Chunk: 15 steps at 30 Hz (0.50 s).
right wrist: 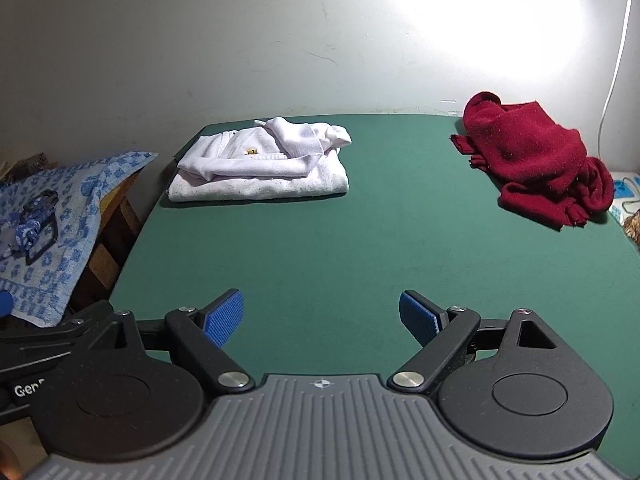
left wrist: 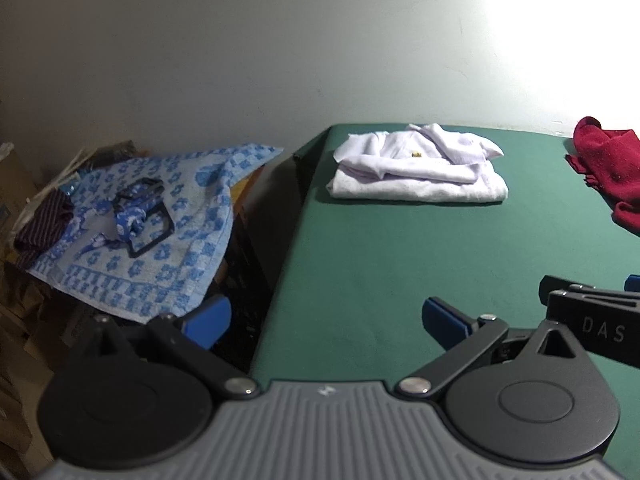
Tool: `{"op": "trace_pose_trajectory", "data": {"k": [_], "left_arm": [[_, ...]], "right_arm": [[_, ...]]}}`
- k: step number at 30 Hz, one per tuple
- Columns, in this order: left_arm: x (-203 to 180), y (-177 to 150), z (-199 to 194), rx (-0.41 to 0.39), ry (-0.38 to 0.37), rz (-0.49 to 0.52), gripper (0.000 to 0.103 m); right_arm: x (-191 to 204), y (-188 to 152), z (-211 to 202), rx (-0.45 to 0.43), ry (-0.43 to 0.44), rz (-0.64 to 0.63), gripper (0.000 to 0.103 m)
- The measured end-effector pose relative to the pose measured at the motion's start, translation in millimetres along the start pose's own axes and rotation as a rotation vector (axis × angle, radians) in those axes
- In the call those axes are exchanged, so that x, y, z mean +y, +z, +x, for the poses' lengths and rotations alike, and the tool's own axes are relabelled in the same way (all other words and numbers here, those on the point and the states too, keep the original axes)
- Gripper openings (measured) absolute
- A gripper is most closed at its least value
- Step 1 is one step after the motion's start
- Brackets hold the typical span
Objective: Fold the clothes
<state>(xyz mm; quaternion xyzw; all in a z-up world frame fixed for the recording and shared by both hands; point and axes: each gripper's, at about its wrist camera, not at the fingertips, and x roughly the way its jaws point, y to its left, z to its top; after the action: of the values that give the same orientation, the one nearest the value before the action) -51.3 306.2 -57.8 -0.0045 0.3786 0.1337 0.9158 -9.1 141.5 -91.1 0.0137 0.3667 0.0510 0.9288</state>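
Two hand-held grippers hover over the near edge of a green table (right wrist: pixel 360 248), side by side, both angled down toward the cloth-covered top; the right gripper (right wrist: pixel 321 318) has its blue-padded fingers (right wrist: pixel 224 316) spread wide with nothing between them, only bare green surface showing in the gap; the left gripper (left wrist: pixel 326 322) likewise stands wide and empty, one blue pad hanging past the table's left edge, the other over the green top. A white garment (right wrist: pixel 260 168) lies folded into a neat rectangle at the far left corner of the table, a small yellow mark on its upper layer, a loose collar or sleeve bunched on top; a red garment (right wrist: pixel 536 160) sits in a crumpled heap at the far right corner, unfolded, well apart from the white one and from both grippers. The middle of the table between the two garments is plain green. Beside the table, off its left edge, a blue-and-white flowered towel (left wrist: pixel 160 216) drapes over a lower pile of things; a small patterned bag with a black strap (left wrist: pixel 140 212) rests on it, and a dark striped cloth (left wrist: pixel 44 220) lies at its left end. A pale wall (right wrist: pixel 200 40) rises behind the table, brightly lit at upper right, with a thin white cable (right wrist: pixel 616 60) running down it near the red heap.
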Motion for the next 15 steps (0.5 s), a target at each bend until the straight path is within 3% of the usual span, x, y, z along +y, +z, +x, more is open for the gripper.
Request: {"op": "trace_pose_trajectory", "data": {"k": [4, 15], "left_arm": [[1, -2, -2, 0.029, -0.013, -0.007, 0.102], [-5, -10, -14, 0.006, -0.007, 0.03, 0.102]], "right_arm": [[-2, -2, -8, -0.012, 0.003, 0.009, 0.088], [-3, -7, -20, -0.036, -0.036, -0.001, 0.088]]}}
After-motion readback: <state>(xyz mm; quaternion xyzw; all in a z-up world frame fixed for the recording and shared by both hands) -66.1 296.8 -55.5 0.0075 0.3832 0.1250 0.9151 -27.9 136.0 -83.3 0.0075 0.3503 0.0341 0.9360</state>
